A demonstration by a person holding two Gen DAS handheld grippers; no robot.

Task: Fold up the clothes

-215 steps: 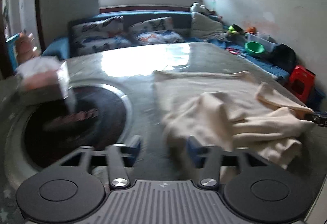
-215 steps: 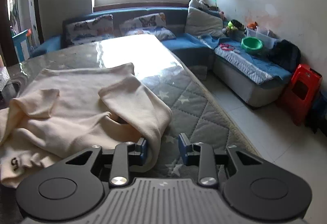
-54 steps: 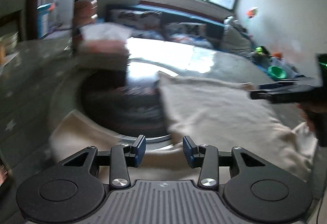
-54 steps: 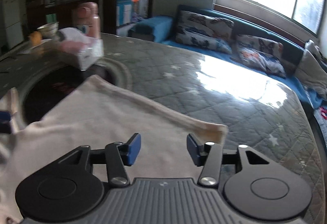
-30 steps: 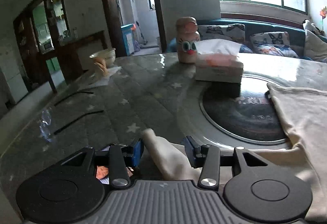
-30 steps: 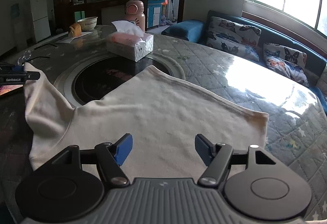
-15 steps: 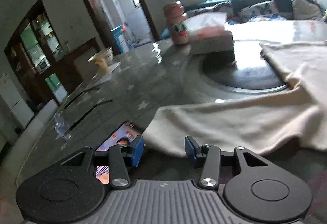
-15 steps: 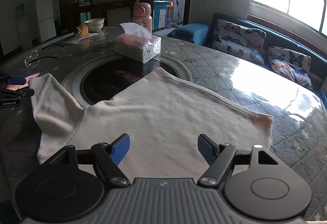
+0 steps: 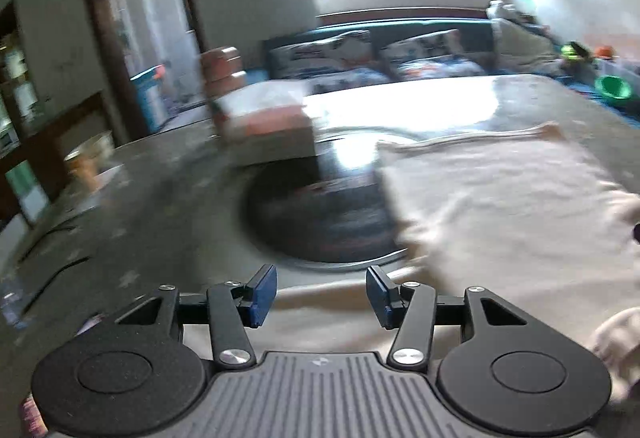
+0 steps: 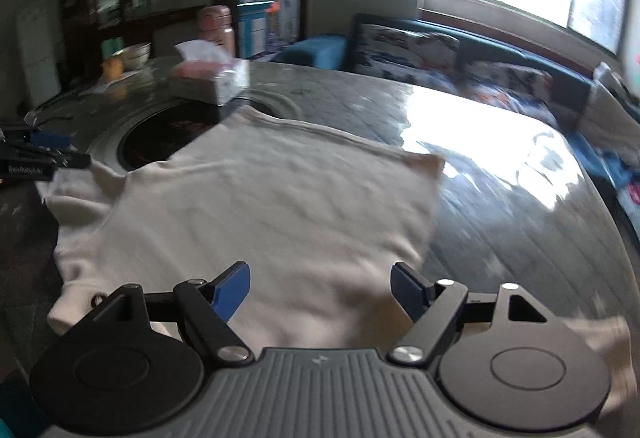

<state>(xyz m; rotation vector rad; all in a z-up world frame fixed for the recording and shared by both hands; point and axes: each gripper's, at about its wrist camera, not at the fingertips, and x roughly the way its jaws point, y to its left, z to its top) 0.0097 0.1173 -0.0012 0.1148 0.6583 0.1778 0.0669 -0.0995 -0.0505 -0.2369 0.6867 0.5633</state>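
left gripper (image 9: 322,291) apart, just opening, empty | right gripper (image 10: 320,288) wide apart, empty | cream shirt (image 10: 256,206) ahead on bench (image 10: 500,198): soft, light, limp | pinch at sleeve edges

Quilted table (image 10: 520,198) bears a cream garment (image 10: 260,206) (spread flat), tissue box (image 10: 212,78).

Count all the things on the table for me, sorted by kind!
Shirt: 1
Tissue box: 1
Pink bottle: 1
Bowl: 1
Total: 4
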